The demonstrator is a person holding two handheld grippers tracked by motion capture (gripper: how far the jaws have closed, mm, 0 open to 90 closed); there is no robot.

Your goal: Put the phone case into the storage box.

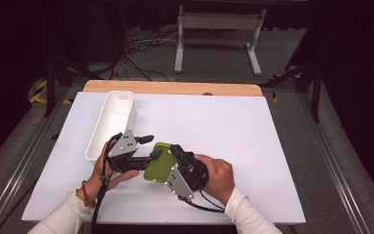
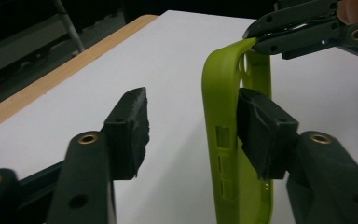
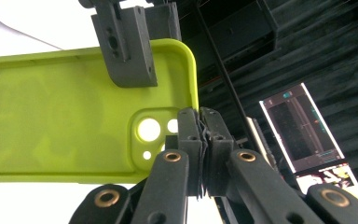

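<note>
We pinch the green phone case (image 3: 65, 126) by its rim in our shut right gripper (image 3: 204, 140); our left gripper (image 2: 191, 126) straddles its edge, half-open, one pad touching

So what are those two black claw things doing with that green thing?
A person holds a gripper in each hand over the white table. The right gripper is pinched shut on the edge of a green phone case, near its camera holes, holding it up off the table. The left gripper has one pad against the inside of the case and the other pad clear of it, so it has no grip yet. A white bin sits at the table's left.
</note>
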